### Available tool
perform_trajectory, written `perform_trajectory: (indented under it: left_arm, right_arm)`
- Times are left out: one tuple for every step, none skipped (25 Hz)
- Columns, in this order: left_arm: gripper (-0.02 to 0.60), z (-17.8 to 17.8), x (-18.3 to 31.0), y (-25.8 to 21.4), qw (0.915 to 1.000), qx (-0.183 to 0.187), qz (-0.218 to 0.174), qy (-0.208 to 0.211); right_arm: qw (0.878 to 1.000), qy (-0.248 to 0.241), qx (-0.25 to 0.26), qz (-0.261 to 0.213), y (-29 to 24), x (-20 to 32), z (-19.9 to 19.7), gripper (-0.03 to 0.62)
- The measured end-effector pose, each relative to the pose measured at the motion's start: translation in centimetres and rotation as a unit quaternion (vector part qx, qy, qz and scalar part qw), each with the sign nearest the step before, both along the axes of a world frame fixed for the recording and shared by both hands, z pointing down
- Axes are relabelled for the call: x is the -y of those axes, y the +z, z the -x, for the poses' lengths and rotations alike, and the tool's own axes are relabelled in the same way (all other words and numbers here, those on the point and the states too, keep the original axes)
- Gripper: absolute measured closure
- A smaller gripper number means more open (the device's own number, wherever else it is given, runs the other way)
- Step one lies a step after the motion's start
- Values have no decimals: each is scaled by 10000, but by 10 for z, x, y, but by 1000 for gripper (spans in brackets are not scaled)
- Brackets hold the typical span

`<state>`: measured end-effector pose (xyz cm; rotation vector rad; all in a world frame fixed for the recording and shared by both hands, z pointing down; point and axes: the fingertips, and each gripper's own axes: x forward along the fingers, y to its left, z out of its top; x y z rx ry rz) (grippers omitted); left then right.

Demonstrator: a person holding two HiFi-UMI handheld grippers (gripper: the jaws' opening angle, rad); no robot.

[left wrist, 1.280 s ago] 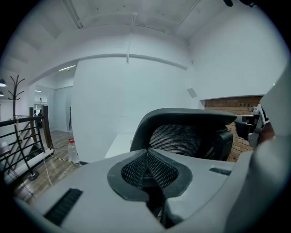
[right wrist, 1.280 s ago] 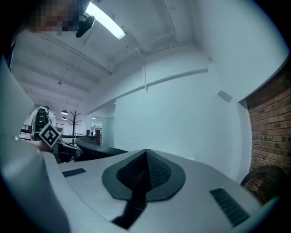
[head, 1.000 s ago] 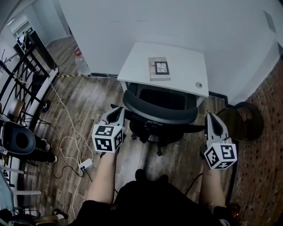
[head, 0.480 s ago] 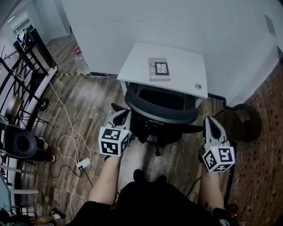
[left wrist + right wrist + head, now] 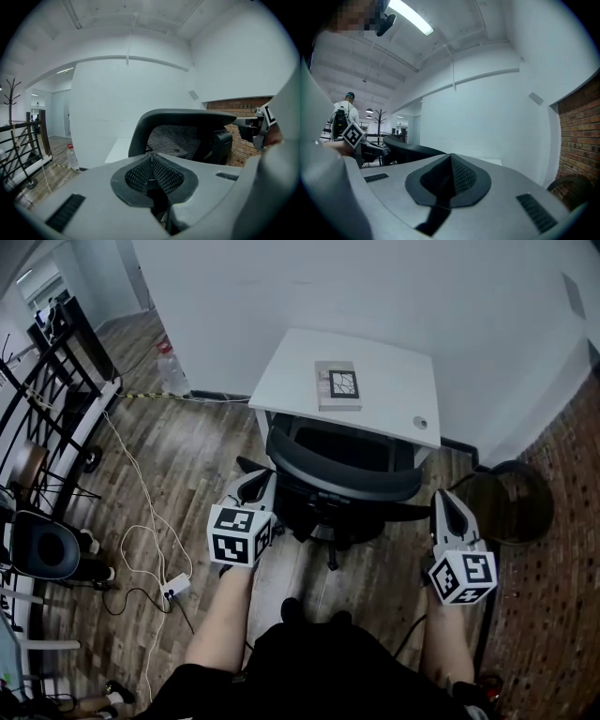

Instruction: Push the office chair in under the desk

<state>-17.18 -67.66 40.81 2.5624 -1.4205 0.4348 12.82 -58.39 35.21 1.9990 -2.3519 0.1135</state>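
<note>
Left gripper (image 5: pixel 262 483) and right gripper (image 5: pixel 447 501) are both hovering pinched shut, empty, flanking the office chair (image 5: pixel 342 482) facing the desk (image 5: pixel 389 381). A bin (image 5: pixel 514 507) is sitting close right, cables (image 5: pixel 141 514) sprawling left.

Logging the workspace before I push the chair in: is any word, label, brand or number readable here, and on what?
No text can be read in any view.
The flat item on the desk: dark cover pattern, print too small to read.
The bottle by the wall: label too small to read.
The cubes on the left gripper and right gripper: square markers only, no letters.
</note>
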Motion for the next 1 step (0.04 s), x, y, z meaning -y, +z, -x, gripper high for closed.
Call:
perform_trajectory:
  left_arm:
    - [569,0,0,0,10000,-1,4,14]
  right_arm:
    - [10000,11,0,-4,-1,0,0,591]
